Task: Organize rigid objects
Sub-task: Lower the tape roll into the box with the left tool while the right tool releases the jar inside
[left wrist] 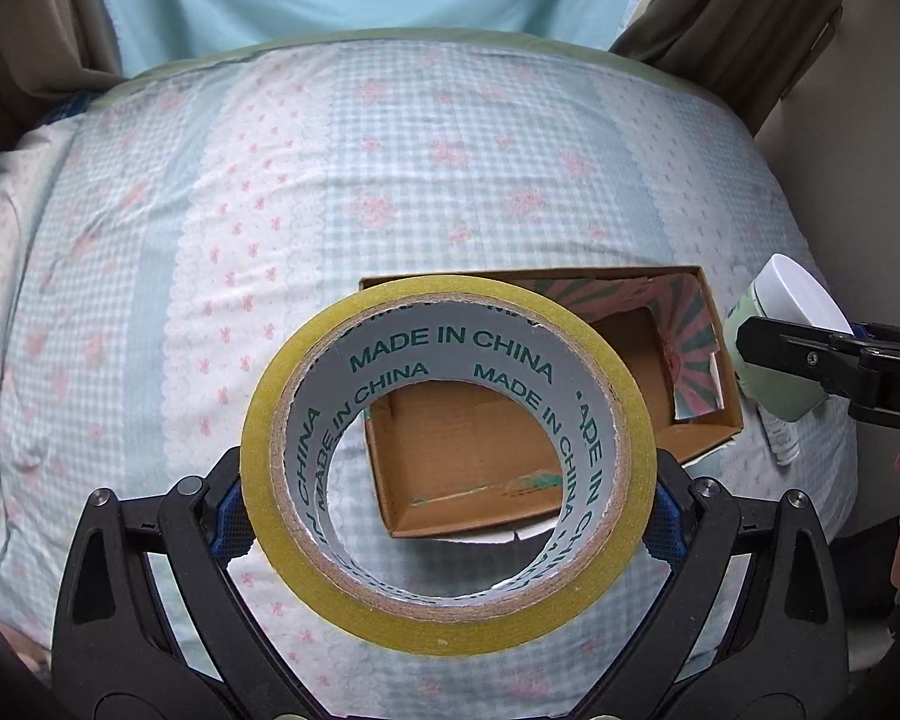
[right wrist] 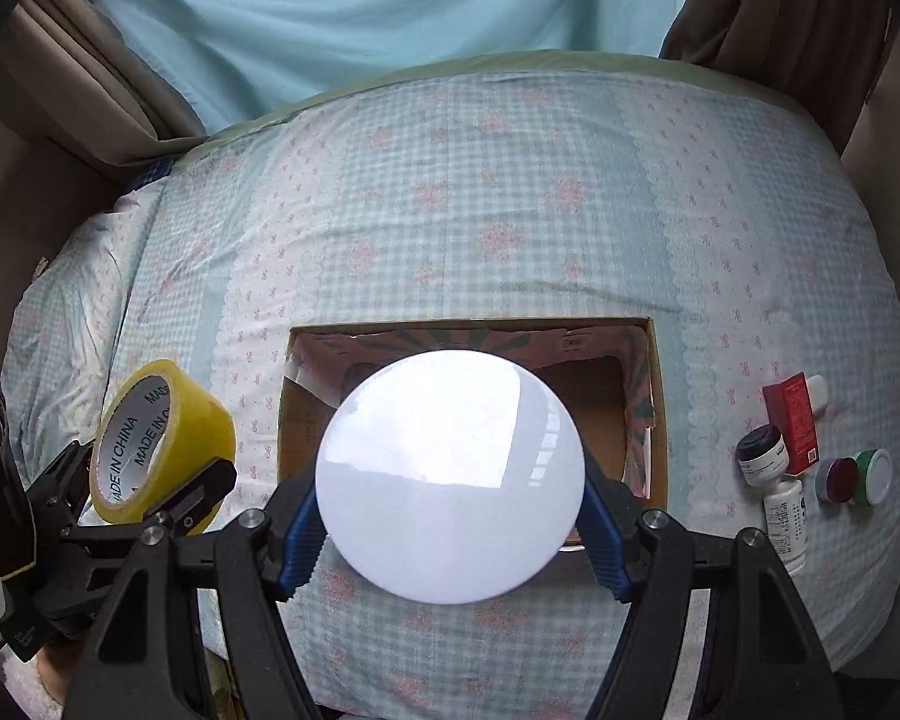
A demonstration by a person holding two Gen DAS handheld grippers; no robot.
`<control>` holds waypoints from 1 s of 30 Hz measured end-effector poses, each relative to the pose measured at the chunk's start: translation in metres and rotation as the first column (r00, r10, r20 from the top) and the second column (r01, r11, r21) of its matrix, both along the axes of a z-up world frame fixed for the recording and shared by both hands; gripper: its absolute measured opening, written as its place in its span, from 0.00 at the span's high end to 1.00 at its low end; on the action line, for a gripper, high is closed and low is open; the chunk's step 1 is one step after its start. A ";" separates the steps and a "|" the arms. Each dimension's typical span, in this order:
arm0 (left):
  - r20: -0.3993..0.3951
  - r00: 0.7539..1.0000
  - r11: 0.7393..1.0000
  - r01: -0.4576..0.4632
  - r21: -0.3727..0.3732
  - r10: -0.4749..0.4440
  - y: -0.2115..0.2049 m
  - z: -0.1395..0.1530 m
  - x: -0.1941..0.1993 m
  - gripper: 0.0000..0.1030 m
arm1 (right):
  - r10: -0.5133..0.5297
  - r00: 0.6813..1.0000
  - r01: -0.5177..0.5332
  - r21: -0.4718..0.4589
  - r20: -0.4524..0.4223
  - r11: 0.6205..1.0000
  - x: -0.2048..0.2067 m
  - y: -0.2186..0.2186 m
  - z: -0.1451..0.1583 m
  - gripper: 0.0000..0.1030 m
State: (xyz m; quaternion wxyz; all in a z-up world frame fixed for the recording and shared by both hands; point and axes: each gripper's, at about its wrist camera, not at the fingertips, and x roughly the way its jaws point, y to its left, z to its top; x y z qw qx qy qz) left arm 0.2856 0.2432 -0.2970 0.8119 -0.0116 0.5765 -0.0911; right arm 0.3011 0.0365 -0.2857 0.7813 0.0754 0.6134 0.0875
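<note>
My left gripper (left wrist: 447, 483) is shut on a yellow tape roll (left wrist: 306, 420), held above the bed in front of an open cardboard box (left wrist: 727, 384). The roll also shows in the right wrist view (right wrist: 204, 420), left of the box (right wrist: 660, 408). My right gripper (right wrist: 450, 510) is shut on a pale green jar with a round white lid (right wrist: 450, 486), held over the box's near edge. In the left wrist view the jar (left wrist: 792, 294) and right gripper (left wrist: 810, 354) sit at the box's right side.
The box rests on a checked floral bedspread (right wrist: 450, 210). Right of the box lie a red carton (right wrist: 792, 420), a dark-lidded jar (right wrist: 762, 453), a white bottle (right wrist: 786, 516), a red-lidded jar (right wrist: 840, 477) and a green-rimmed jar (right wrist: 873, 474). Curtains hang behind.
</note>
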 end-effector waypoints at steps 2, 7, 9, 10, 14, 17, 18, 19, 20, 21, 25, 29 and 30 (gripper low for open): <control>-0.043 0.999 1.000 0.027 0.016 -0.026 -0.011 -0.021 0.009 0.06 | -0.007 0.999 0.006 -0.005 -0.053 1.000 0.013 -0.004 -0.022 0.34; -0.188 0.982 1.000 0.026 0.010 -0.024 -0.031 -0.078 0.037 0.06 | -0.019 0.976 0.029 0.043 -0.218 0.999 0.040 -0.016 -0.082 0.34; -0.236 0.971 0.999 0.045 0.005 -0.043 -0.039 -0.095 0.048 0.06 | -0.024 0.963 0.041 0.058 -0.267 0.997 0.050 -0.019 -0.103 0.34; -0.254 0.965 0.998 0.063 0.010 -0.058 -0.044 -0.102 0.051 0.06 | -0.028 0.959 0.044 0.050 -0.283 0.998 0.055 -0.019 -0.110 0.34; -0.308 0.948 0.993 0.107 0.056 -0.085 -0.062 -0.124 0.056 0.06 | -0.037 0.943 0.056 0.048 -0.330 0.997 0.068 -0.022 -0.131 0.34; -0.337 0.938 0.994 0.105 0.041 -0.085 -0.065 -0.132 0.058 0.06 | -0.058 0.935 0.083 0.058 -0.350 0.995 0.073 -0.025 -0.138 0.34; -0.340 0.937 0.994 0.105 0.042 -0.084 -0.065 -0.133 0.059 0.06 | -0.072 0.934 0.102 0.066 -0.351 0.993 0.074 -0.027 -0.139 0.34; -0.342 0.936 0.994 0.104 0.046 -0.082 -0.066 -0.133 0.061 0.06 | -0.087 0.931 0.122 0.077 -0.355 0.990 0.075 -0.030 -0.141 0.34; -0.348 0.934 0.993 0.103 0.056 -0.077 -0.065 -0.135 0.063 0.06 | -0.101 0.928 0.142 0.090 -0.359 0.986 0.076 -0.033 -0.143 0.34; -0.358 0.931 0.992 0.102 0.069 -0.071 -0.066 -0.135 0.063 0.06 | -0.114 0.926 0.158 0.095 -0.360 0.983 0.077 -0.034 -0.145 0.34; -0.370 0.927 0.989 0.103 0.102 -0.059 -0.064 -0.137 0.064 0.01 | -0.138 0.927 0.180 0.090 -0.349 0.980 0.080 -0.036 -0.146 0.04; -0.342 0.938 0.994 0.077 0.080 -0.046 -0.060 -0.124 0.061 0.01 | -0.146 0.941 0.184 0.098 -0.306 0.978 0.078 -0.039 -0.138 0.00; -0.342 0.939 0.994 0.077 0.083 -0.044 -0.059 -0.121 0.060 0.01 | -0.142 0.941 0.180 0.100 -0.307 0.979 0.077 -0.039 -0.137 0.00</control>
